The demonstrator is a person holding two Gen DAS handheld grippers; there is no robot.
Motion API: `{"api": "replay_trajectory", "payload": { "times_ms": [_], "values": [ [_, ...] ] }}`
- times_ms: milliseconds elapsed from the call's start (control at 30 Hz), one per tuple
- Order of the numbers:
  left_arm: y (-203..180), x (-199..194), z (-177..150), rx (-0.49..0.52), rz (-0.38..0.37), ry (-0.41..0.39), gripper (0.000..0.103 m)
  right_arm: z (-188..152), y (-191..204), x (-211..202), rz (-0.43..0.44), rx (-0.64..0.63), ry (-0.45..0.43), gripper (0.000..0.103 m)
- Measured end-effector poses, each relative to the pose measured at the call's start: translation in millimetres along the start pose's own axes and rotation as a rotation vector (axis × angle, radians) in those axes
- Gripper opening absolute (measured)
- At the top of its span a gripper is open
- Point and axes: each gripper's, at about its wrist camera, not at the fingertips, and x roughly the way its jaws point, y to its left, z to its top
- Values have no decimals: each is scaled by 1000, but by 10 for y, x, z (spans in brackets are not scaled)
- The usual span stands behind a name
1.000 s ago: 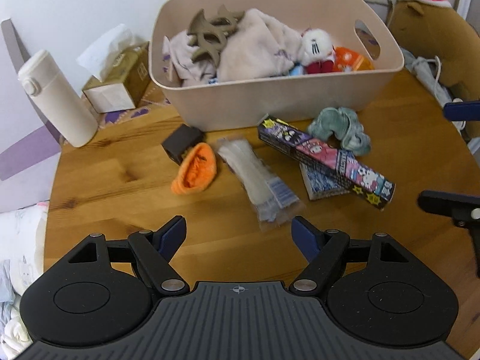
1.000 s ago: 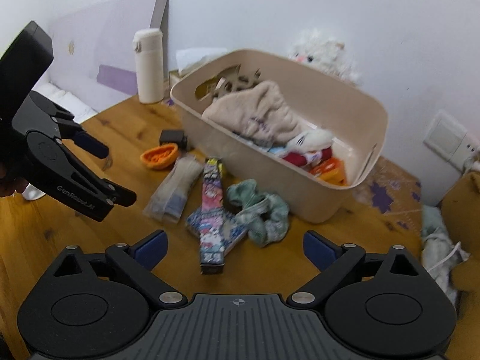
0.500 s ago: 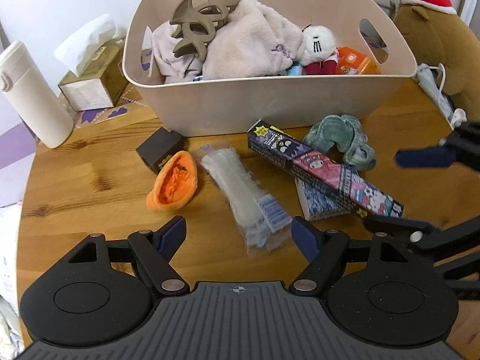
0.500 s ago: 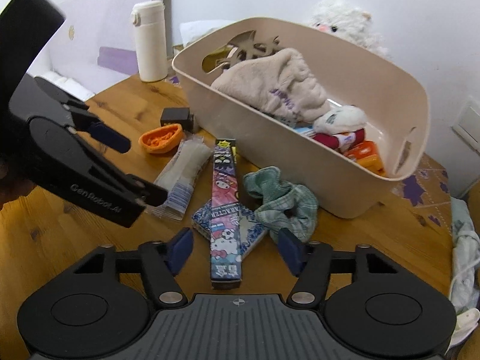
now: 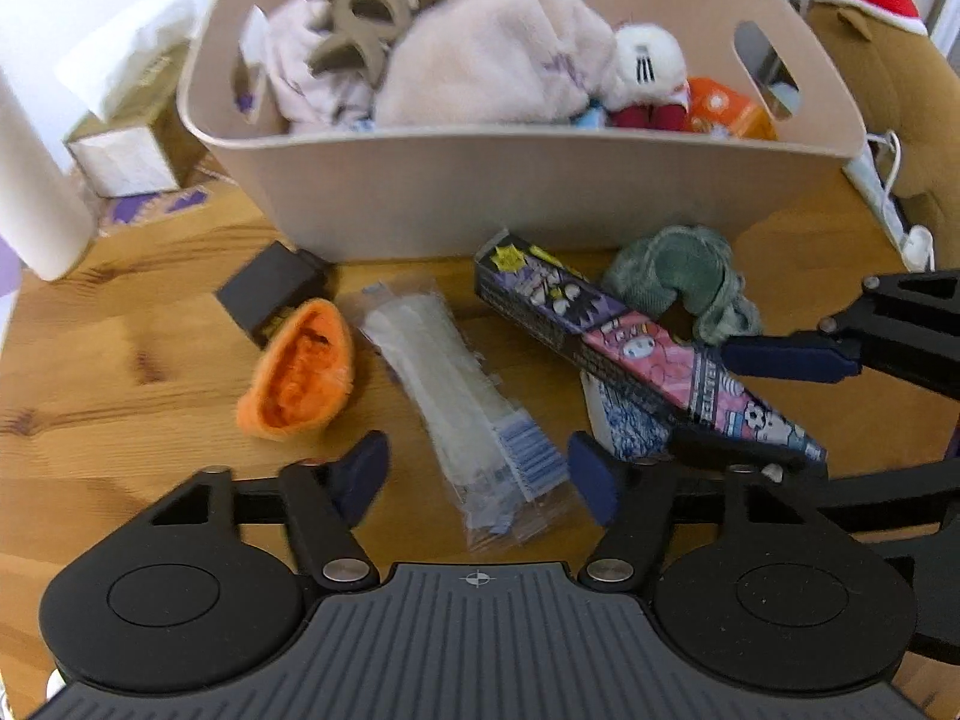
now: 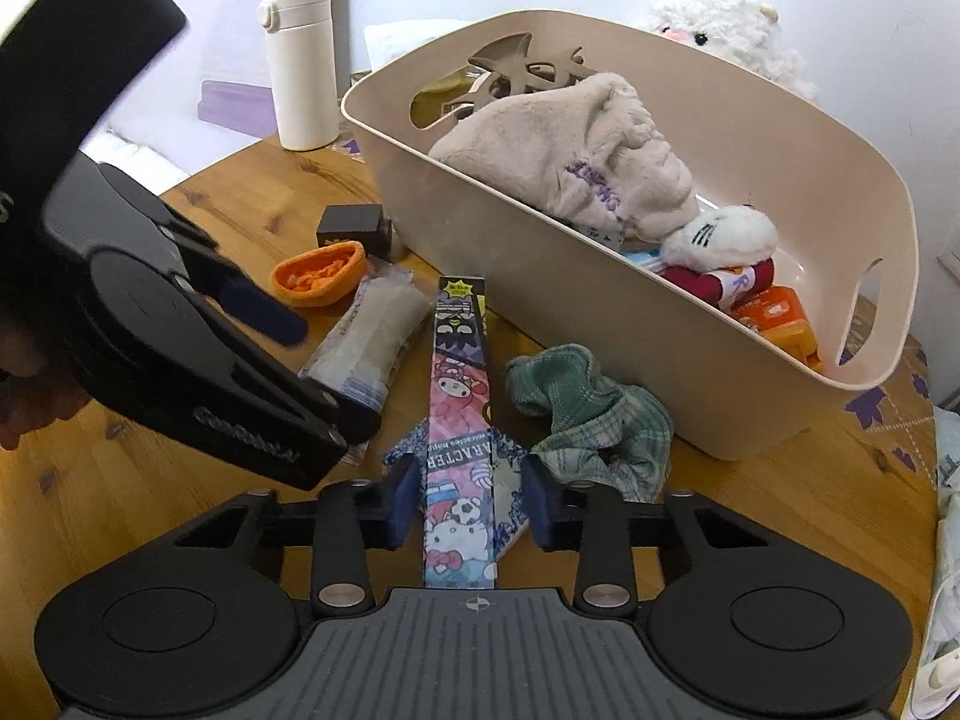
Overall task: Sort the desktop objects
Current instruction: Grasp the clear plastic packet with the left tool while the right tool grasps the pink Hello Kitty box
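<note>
Since a second ago: both grippers have come down closer to the table; the clear packet and the cartoon box loom larger in both wrist views.
Left gripper (image 5: 477, 474): jaws have just been closing; they straddle the near end of the clear packet (image 5: 462, 402) with gaps on both sides, so nothing is gripped.
Right gripper (image 6: 471, 504): jaws have just been closing around the near end of the cartoon box (image 6: 461, 420); slivers of space show beside each pad, so it is released, not clamped.
Cartoon box: lies flat on the wooden table (image 6: 150, 516), pointing at the beige bin (image 6: 600, 324), on top of a blue-patterned pouch (image 6: 510, 480).
Green scrunchie (image 6: 591, 420): just right of the box, close to the right pad and the bin wall.
Orange pouch (image 5: 300, 378): left of the packet, touching a small black box (image 5: 270, 291).
Bin: full of plush and cloth, its near wall just behind the clutter.
Open room: bare wood at the table's left (image 5: 90, 396); the table edge curves off at the far left in the right wrist view.
Crowding: the two grippers sit side by side, nearly touching.
</note>
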Motion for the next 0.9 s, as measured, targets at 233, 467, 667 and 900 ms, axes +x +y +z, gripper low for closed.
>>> {"api": "replay_trajectory", "payload": {
  "times_ms": [233,467,667,900],
  "values": [
    [4,92,12,-3,15,15,63,11,-28,33,16,13,10,29],
    [-46,73,-1,26,28,-8,43,-3,-27,12,47,26,13,22],
    [-74,23,-33,40,53,-8,35,-23,-47,-95,63,38,-2,22],
    [-23,-55,-150,7,45,5,33,-101,-99,-266,70,67,-23,22]
  ]
}}
